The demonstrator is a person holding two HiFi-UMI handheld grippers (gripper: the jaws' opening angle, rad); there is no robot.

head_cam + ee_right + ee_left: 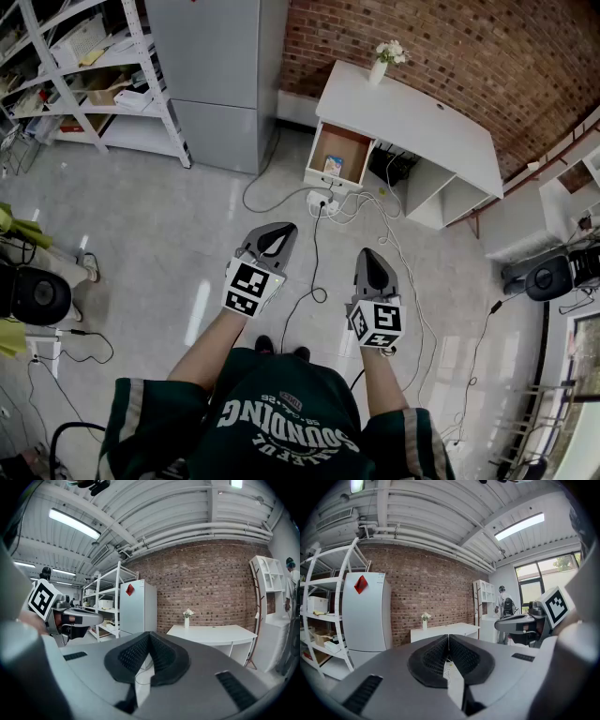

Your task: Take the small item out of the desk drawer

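Observation:
A white desk (412,117) stands against the brick wall, some way ahead of me. Its drawer (339,155) is pulled open and shows a wooden floor with a small blue and white item (333,166) near the front. My left gripper (277,236) is held over the floor, shut and empty, pointing toward the desk. My right gripper (373,264) is beside it, also shut with nothing between its jaws. In the left gripper view the desk (445,631) with a vase (424,619) shows beyond the closed left gripper (448,638). The right gripper view shows the closed right gripper (150,635) before the desk (215,633).
A grey fridge (220,75) and a white shelf rack (84,75) stand left of the desk. A power strip (323,202) and cables (314,272) lie on the floor between me and the drawer. A vase of flowers (382,61) sits on the desk top. A person (503,603) stands far right.

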